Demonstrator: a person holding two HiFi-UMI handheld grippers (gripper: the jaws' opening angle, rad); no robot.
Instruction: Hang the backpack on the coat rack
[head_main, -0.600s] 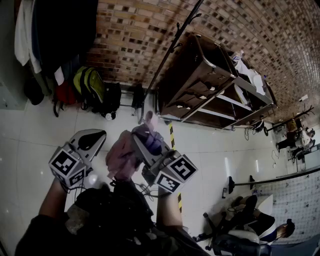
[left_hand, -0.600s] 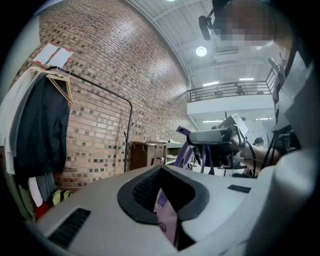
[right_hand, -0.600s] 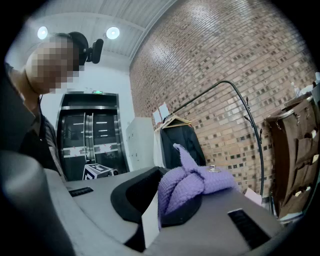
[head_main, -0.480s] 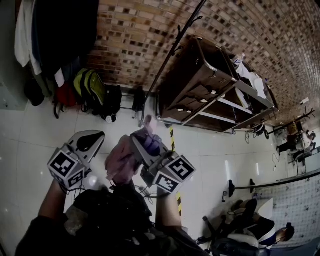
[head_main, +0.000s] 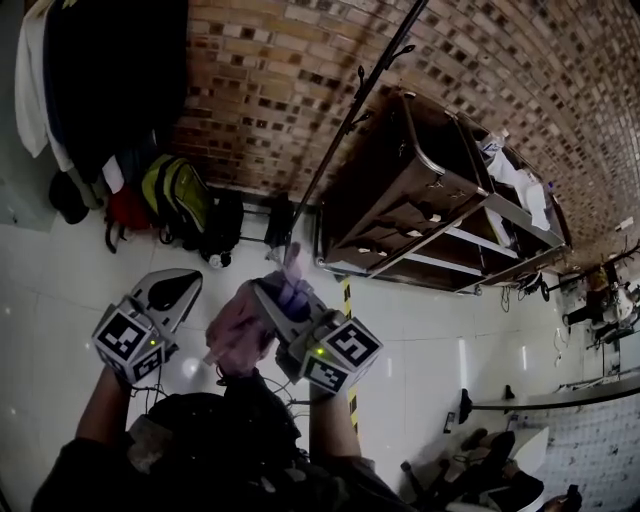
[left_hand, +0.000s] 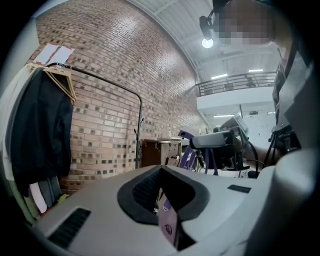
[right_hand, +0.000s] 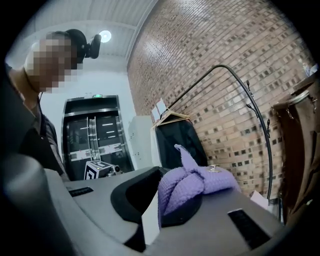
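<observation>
Right gripper (head_main: 283, 297): jaws closed on a lavender knit loop (right_hand: 192, 186) of the backpack (head_main: 236, 322). It is on the near side of the coat rack (head_main: 342, 125), well short of it. The backpack is held up between the two grippers, apart from the rack's hooks.

Left gripper (head_main: 176, 290): jaws together, holding nothing, just left of the backpack.

Farther out, the coat rack's black pole stands on the white tile floor (head_main: 420, 310) at the foot of the brick wall (head_main: 270, 90).

Right of the rack: a dark wooden cabinet (head_main: 400, 190).

Left of the rack: a yellow-green bag (head_main: 175, 195) among darker bags, with dark garments (head_main: 110, 70) hanging above.
</observation>
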